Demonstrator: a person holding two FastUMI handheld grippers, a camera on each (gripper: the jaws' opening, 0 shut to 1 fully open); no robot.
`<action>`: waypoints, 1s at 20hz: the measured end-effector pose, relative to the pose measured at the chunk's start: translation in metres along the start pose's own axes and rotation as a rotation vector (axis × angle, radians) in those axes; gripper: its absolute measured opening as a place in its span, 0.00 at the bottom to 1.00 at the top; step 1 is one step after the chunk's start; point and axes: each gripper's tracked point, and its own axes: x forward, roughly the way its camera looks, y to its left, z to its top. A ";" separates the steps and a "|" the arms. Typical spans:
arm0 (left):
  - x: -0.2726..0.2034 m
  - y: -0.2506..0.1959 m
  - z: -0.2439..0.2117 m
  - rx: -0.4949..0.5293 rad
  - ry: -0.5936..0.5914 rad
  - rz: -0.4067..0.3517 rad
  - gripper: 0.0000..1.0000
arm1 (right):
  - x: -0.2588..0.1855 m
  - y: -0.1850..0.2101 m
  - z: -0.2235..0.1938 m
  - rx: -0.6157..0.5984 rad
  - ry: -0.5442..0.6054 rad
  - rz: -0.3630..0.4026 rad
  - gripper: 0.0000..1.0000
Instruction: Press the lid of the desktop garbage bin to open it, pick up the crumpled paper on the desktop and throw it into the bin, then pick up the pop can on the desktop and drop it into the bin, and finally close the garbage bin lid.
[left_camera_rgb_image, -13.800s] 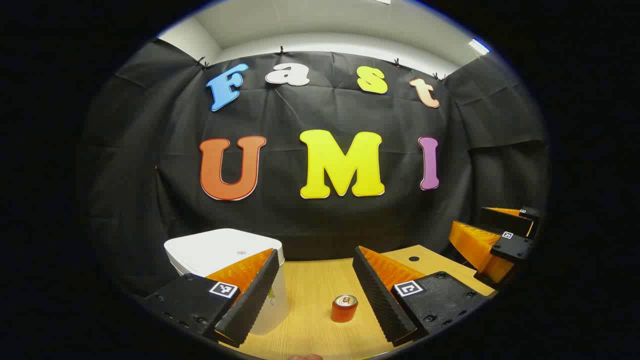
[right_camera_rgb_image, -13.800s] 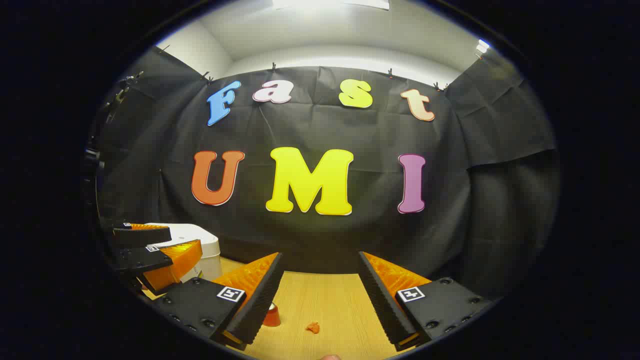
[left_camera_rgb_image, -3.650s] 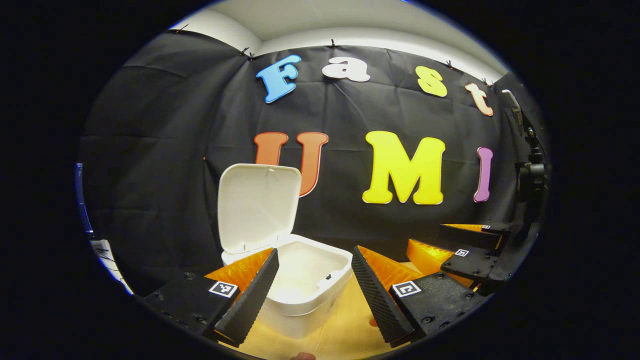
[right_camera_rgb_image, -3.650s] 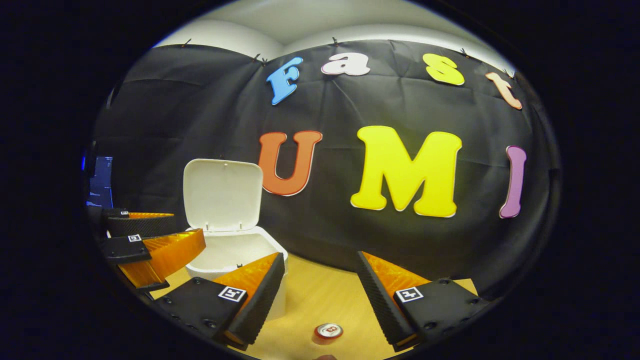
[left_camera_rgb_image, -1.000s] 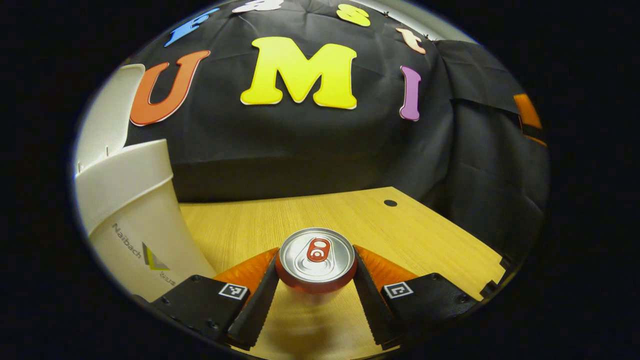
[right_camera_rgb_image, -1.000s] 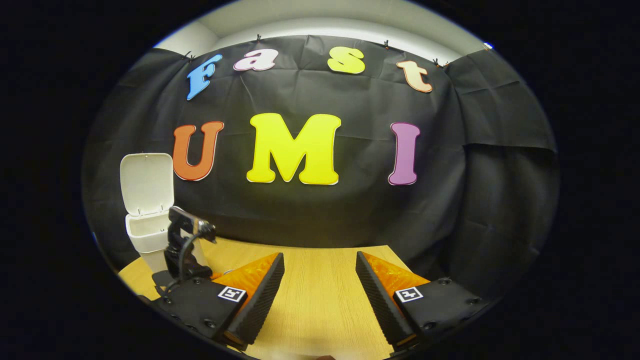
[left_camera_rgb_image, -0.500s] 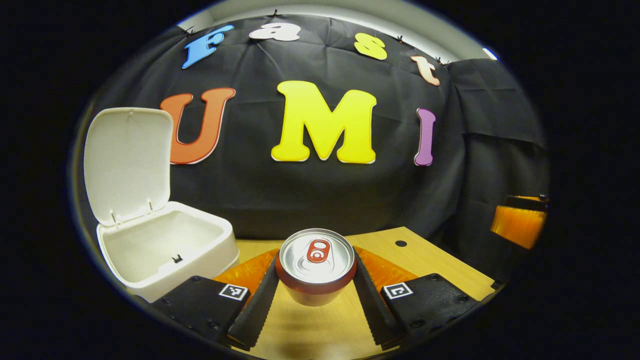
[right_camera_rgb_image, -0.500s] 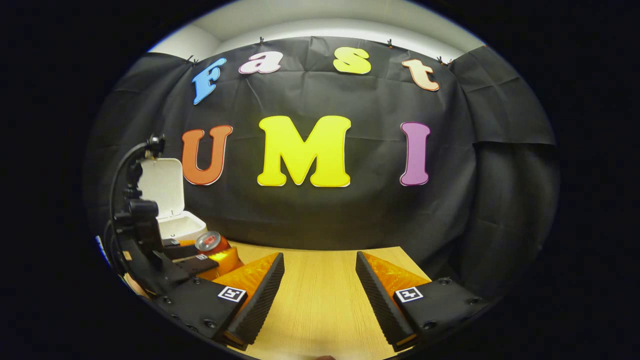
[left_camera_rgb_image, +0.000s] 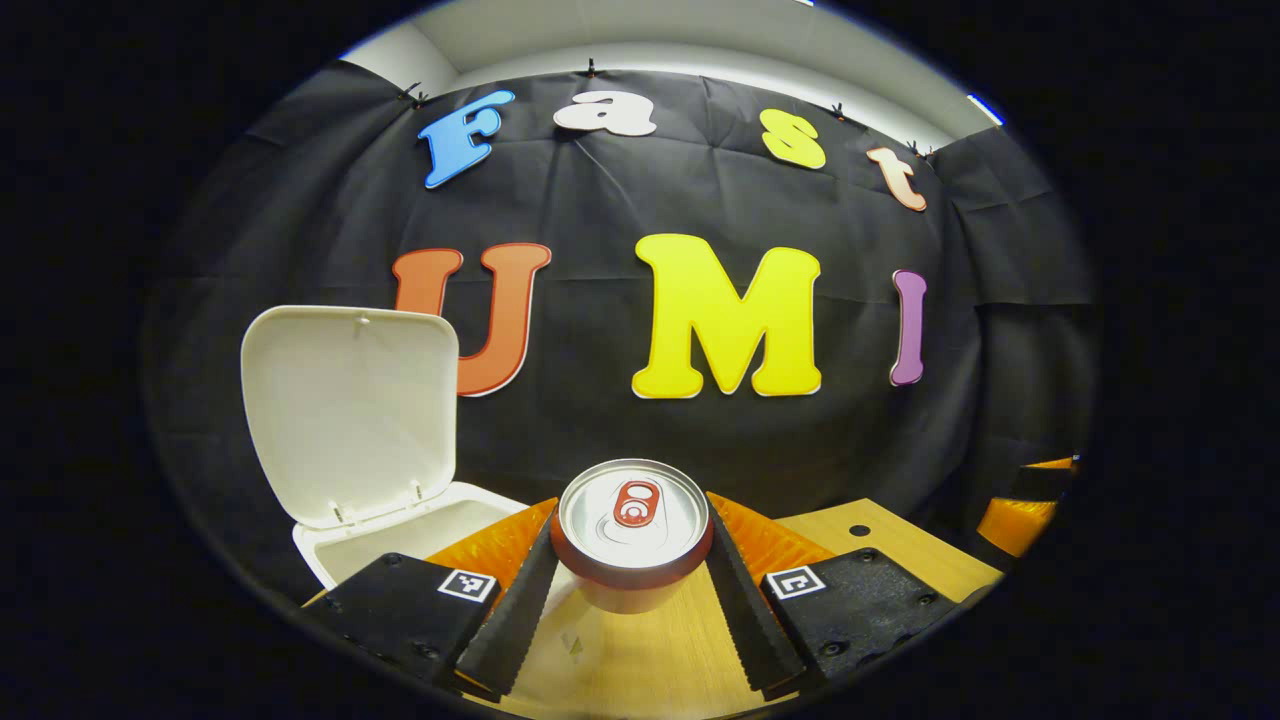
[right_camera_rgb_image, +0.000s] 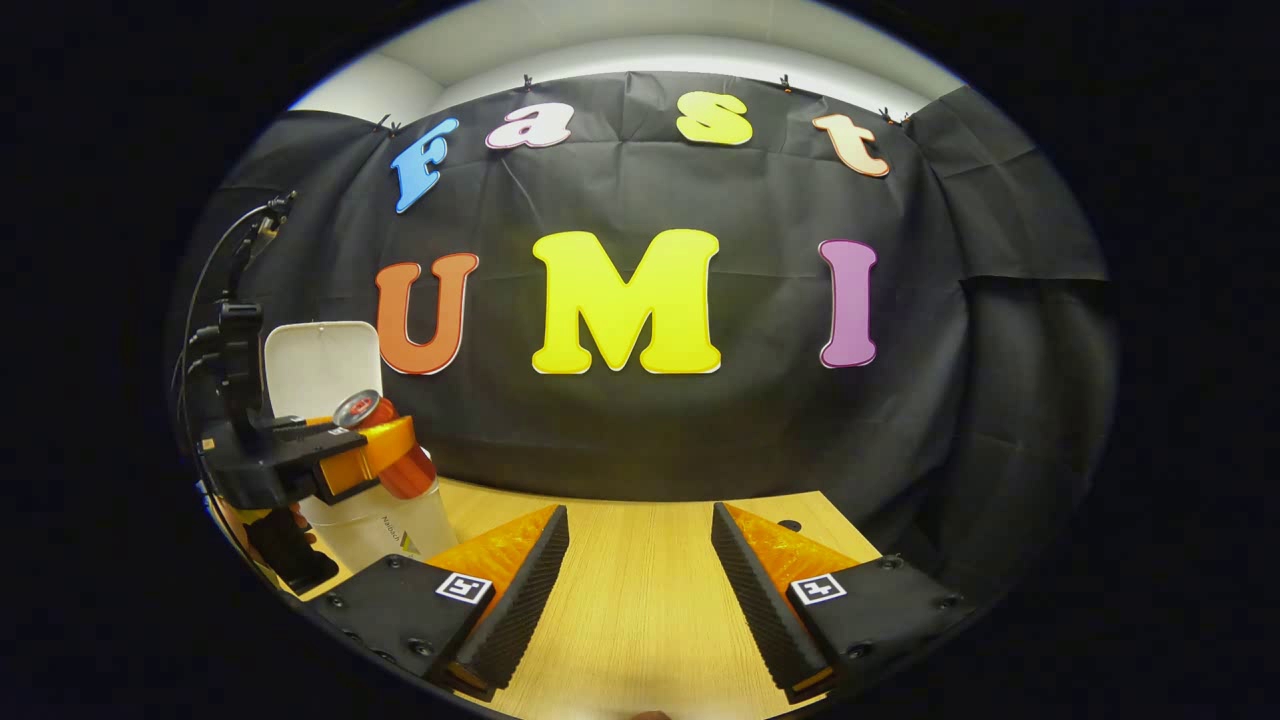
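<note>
So the left gripper (left_camera_rgb_image: 632, 590) has the pop can (left_camera_rgb_image: 634, 522) pinched between its two fingers, one pressing on each side of the can just under the rim, and the can is clear of the desktop (left_camera_rgb_image: 655, 660), hanging in the air. In the right gripper view the same can (right_camera_rgb_image: 385, 445) is seen tilted a bit, held up at about rim height, just in front of the garbage bin (right_camera_rgb_image: 385, 525). The bin's lid (left_camera_rgb_image: 350, 415) stands flipped up and back, so the mouth is open, and in the left gripper view the opening (left_camera_rgb_image: 420, 520) sits just left of and behind the can. The right gripper (right_camera_rgb_image: 640, 600) is spread wide with nothing between its fingers, hovering over bare wood well off to the side. No crumpled paper is visible on the stretch of desktop the views cover, and the inside of the bin is too hidden to say whether the paper is in there. Going by how things lie: lid is open, can is grabbed and lifted near the bin. What looks left is getting the can over the opening, letting go, and then pushing the lid down shut. The can's tilt could make it clip the rim on the way in.
</note>
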 end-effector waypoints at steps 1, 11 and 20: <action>-0.002 0.006 0.004 0.003 -0.003 0.023 0.82 | 0.001 0.003 0.000 -0.002 -0.001 0.007 0.93; -0.019 0.075 0.014 0.051 -0.027 0.181 0.82 | 0.009 0.039 -0.001 -0.015 0.001 0.084 0.92; -0.022 0.098 0.005 0.047 0.001 0.240 0.90 | 0.012 0.040 -0.005 -0.021 0.014 0.095 0.92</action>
